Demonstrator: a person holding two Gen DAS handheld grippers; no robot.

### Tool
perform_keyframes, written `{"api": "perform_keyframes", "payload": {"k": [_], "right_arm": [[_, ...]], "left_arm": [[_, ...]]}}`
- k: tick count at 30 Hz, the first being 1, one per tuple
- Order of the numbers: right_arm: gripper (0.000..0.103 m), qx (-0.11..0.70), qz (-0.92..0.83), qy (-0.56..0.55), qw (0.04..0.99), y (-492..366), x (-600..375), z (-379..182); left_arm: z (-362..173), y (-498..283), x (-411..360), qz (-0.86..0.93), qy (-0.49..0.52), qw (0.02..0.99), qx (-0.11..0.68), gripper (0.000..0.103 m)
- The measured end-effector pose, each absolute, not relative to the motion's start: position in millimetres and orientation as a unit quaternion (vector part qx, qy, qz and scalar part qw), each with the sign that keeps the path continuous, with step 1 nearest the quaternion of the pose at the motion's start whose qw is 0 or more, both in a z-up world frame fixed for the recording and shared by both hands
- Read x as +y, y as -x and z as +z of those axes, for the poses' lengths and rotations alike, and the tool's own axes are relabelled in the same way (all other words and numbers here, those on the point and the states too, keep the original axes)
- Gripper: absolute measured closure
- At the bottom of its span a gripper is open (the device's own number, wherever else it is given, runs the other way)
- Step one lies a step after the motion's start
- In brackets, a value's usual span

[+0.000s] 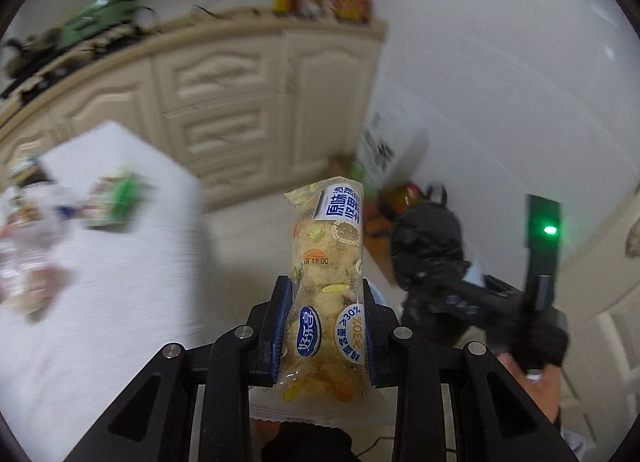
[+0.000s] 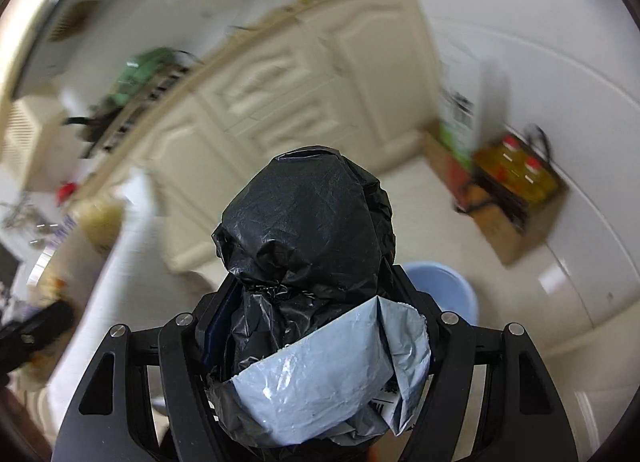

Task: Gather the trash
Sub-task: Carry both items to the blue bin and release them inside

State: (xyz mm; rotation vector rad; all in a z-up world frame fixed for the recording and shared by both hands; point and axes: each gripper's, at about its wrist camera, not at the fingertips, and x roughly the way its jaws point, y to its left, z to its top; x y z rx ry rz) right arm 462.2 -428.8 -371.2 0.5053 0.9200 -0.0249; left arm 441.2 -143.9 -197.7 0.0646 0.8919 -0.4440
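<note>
Snack packet (image 1: pixel 328 290) stands up between the fingers of the left gripper (image 1: pixel 326 326), which pinch it on both sides near its lower half. Its top pokes up past the fingers into open air.

The white worktop (image 1: pixel 120 302) is the big thing to steer by. The snack packet is just off the worktop's right edge, over the floor. More wrappers (image 1: pixel 116 198) lie on the worktop near its far corner, blurry. Behind the worktop stands a cream cabinet (image 1: pixel 248 102), with a strip of bare floor between them.

The right gripper (image 2: pixel 304 326) has its fingers pressed onto a black trash bag (image 2: pixel 304 222), with a grey plastic mailer (image 2: pixel 332 374) tucked in front of it. The bag bulges up high and hides the fingers, so how tight they sit is hard to see. In the left camera, the black bag hangs well to the right of the worktop. A blue bin (image 2: pixel 448 286) sits on the floor just behind the bag. Farther from the worktop, a cardboard box (image 2: pixel 516 190) with bottles stands by the wall, with clear floor before it.
</note>
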Motion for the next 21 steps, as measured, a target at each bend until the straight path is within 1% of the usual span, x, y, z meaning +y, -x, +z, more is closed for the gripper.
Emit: {"api": "perform_keyframes", "payload": {"k": [6, 8, 11, 13, 15, 16, 21], "right_arm": [[0.031, 0.503, -0.048, -0.252, 0.825, -498.0, -453.9, -489.8], [0.031, 0.515, -0.056, -0.252, 0.817, -508.7, -465.1, -524.7], [0.028, 0.525, -0.067, -0.26, 0.807, -521.9, -477.9, -563.3], [0.024, 0.54, -0.074, -0.257, 0.798, -528.0, -485.8, -582.7], [0.008, 0.542, -0.08, -0.252, 0.798, -527.1, -488.9, -593.2], [0.006, 0.542, -0.084, -0.247, 0.799, -525.8, -489.3, -594.1], [0.004, 0.553, -0.112, -0.226, 0.794, -514.6, -492.9, -598.9]], "left_arm": [[-277.0, -495.4, -199.2, -0.221, -0.071, 0.84, 0.491, 0.076], [-301.6, -508.7, -220.3, -0.222, -0.083, 0.829, 0.507, 0.076], [-336.9, -538.6, -241.8, -0.228, -0.09, 0.808, 0.536, 0.076], [-352.9, -567.3, -253.9, -0.23, -0.083, 0.795, 0.555, 0.076], [-367.1, -593.7, -255.9, -0.221, -0.095, 0.789, 0.565, 0.076], [-374.5, -605.4, -258.8, -0.219, -0.102, 0.787, 0.567, 0.076], [-420.6, -646.8, -292.5, -0.222, -0.111, 0.769, 0.589, 0.075]]}}
